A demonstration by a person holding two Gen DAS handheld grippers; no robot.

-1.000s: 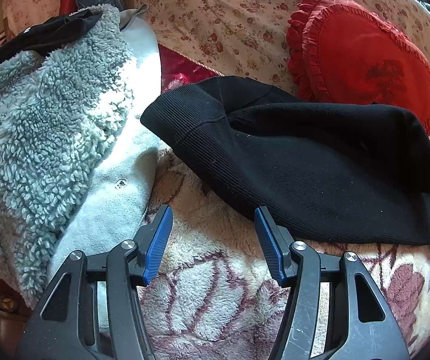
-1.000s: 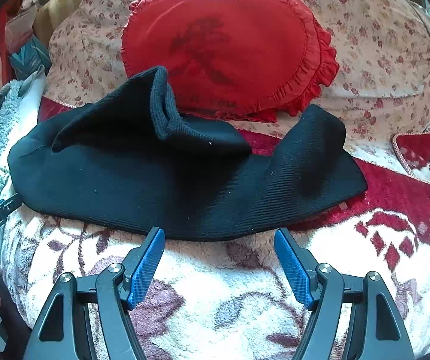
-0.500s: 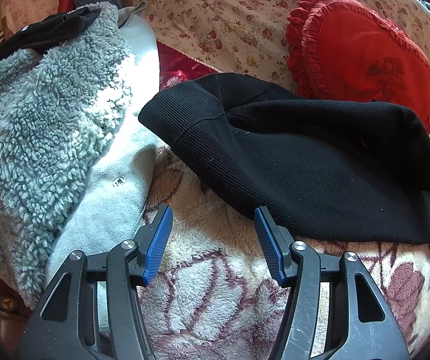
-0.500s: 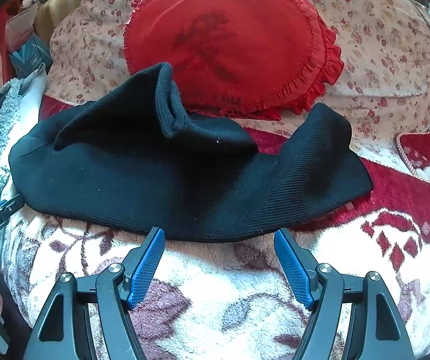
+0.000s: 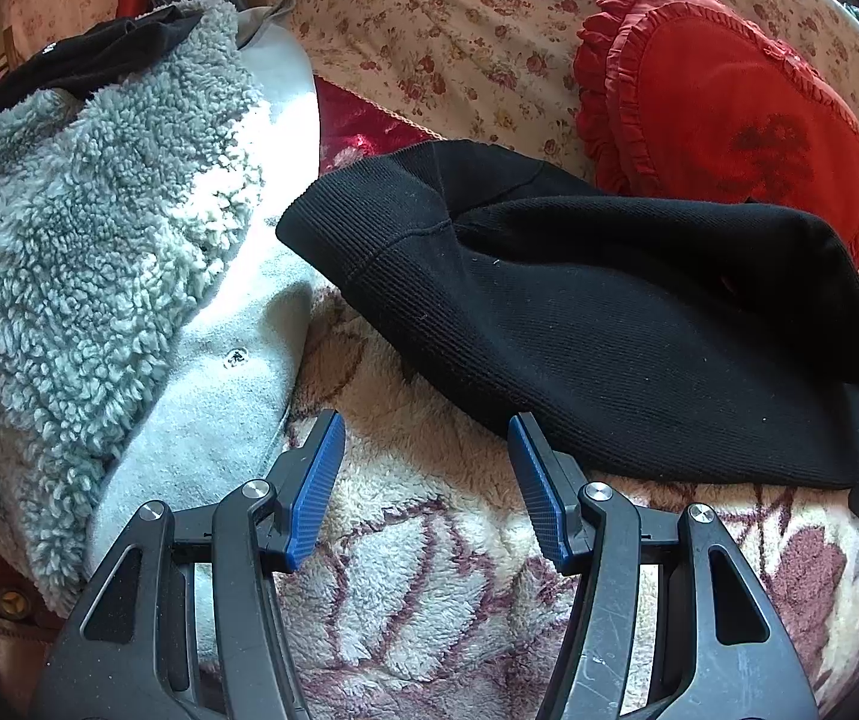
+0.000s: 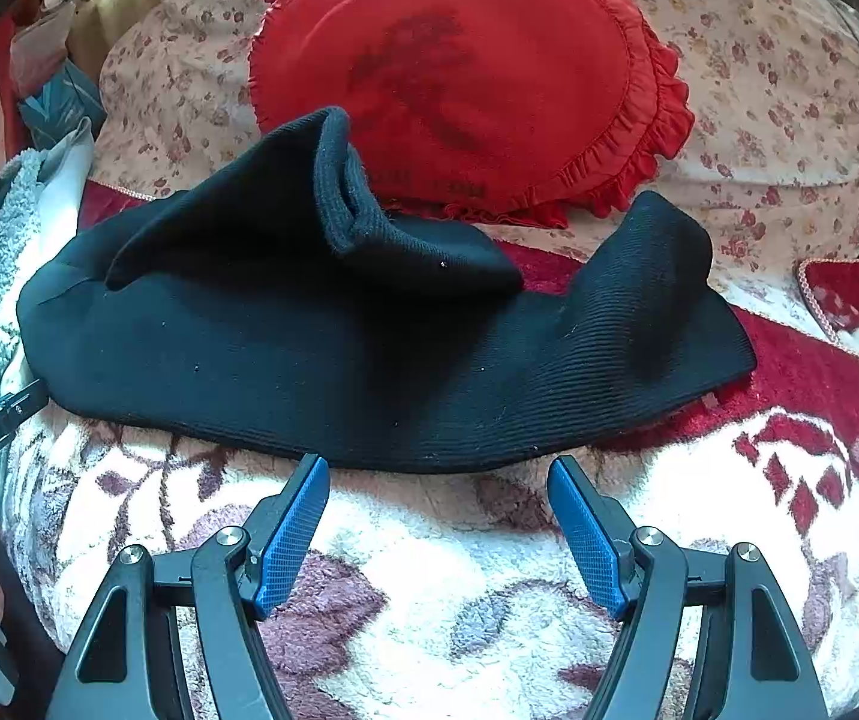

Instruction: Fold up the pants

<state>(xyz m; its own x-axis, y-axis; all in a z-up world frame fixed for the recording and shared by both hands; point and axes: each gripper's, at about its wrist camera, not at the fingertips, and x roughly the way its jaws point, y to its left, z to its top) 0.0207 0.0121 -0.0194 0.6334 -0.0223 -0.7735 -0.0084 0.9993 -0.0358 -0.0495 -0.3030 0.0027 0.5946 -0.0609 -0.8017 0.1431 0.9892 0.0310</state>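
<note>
**Pants laid across sofa, both grippers released and staged at near hem**

Since the earlier frame, little has shifted: both views have crept slightly closer to the pants (image 5: 609, 348), and the cloth itself lies as it did.

Position of the work. The pants (image 6: 369, 360) lie on the patterned blanket (image 5: 429, 570), partly folded, with one leg end turned up and back toward the red cushion (image 6: 465, 72). The long axis runs side to side across both views, parallel to the front edge of the sofa. The waistband end sits toward my left, just beside the fleece jacket (image 5: 87, 240); the other end rests on the red part of the blanket, toward my right.

State of my jaws. My left gripper (image 5: 426, 468) stands spread wide and holds nothing. My right gripper (image 6: 438, 516) is likewise spread and empty. Neither set of pads touches the cloth, though the right finger of the left gripper sits just at the near hem.

Governing relation. The pants lie directly ahead of both grippers, long edge facing me. My left gripper is nearer the waistband end; my right gripper is centred on the middle of the near edge, with the far end off to its right.

Judged next step. Each gripper likely advances to pinch its end of the near edge, so the two ends can be brought together.
</note>
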